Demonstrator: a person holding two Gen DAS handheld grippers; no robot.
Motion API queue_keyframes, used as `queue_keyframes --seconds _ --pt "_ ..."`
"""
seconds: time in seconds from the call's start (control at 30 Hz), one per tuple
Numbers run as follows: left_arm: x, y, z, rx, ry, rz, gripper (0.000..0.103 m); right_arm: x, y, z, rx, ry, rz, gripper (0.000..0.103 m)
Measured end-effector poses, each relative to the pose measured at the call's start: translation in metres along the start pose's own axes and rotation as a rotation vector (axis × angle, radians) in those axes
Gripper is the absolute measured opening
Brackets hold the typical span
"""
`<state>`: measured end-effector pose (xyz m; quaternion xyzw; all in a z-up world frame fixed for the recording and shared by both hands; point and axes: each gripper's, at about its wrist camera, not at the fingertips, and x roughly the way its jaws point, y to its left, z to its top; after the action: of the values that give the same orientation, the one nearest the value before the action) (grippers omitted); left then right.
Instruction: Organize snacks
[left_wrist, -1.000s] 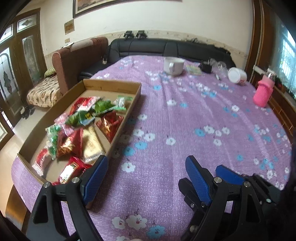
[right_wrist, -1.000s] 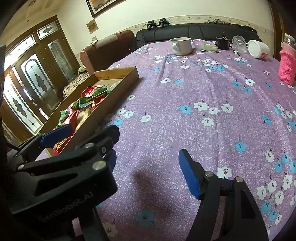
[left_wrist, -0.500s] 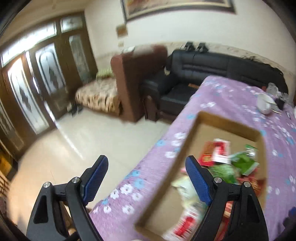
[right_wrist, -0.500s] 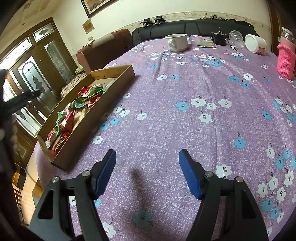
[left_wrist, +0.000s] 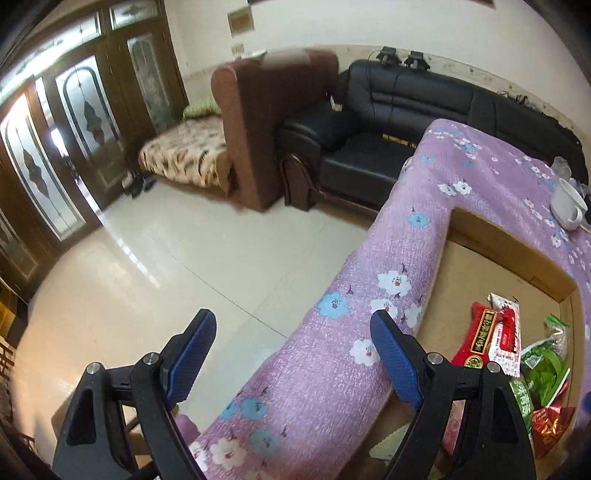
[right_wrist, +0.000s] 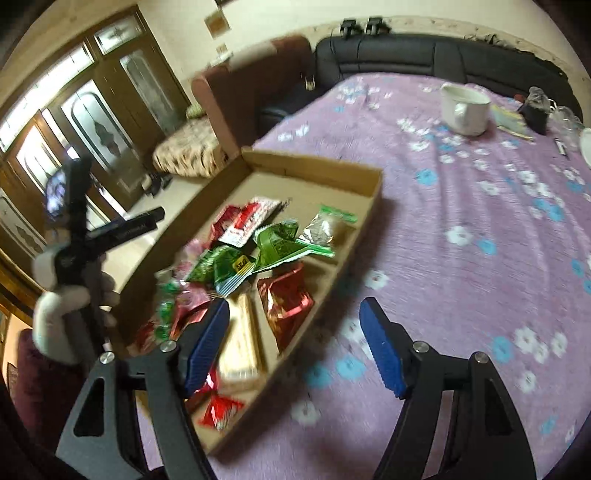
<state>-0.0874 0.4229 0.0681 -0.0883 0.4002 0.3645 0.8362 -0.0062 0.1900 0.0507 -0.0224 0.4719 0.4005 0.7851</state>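
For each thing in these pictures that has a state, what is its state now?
left gripper: open, nothing between the pads.
right gripper: jaws closing, nothing between them.
cardboard box: open on top, snack packets piled inside.
white mug: upright on the tablecloth.

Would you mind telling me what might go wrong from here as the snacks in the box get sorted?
1. The cardboard box sits at the table edge above the floor; a push might tip it off.
2. The snack packets overlap in a heap, so the right tool, its jaws closing on nothing, may grab two.
3. The left tool, open, points mostly over the floor; a packet released there would fall.
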Motion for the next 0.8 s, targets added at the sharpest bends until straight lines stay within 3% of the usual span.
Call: queue_keyframes --seconds 0.07,0.17,0.37,0.63,0.8 --pt "0.006 -0.004 0.0 0.023 0.051 0.01 0.085 0.019 -0.001 0.004 0.007 0.038 -0.026 0.051" --pt "0.005 -0.007 -0.003 0.035 0.06 0.013 0.085 0.021 -0.009 0.002 0.032 0.028 -0.016 0.044" --pt "0.001 -0.022 -0.009 0.03 0.069 -0.014 0.085 0.009 -0.016 -0.007 0.032 0.018 -0.045 0.043" --pt "-0.015 -0.064 -0.02 0.023 0.061 -0.08 0.085 -0.016 -0.057 -0.02 0.087 -0.004 -0.072 0.042" --pt "-0.041 -0.08 -0.027 0.059 -0.033 -0.048 0.085 -0.034 -0.069 -0.029 0.075 -0.028 -0.074 0.048"
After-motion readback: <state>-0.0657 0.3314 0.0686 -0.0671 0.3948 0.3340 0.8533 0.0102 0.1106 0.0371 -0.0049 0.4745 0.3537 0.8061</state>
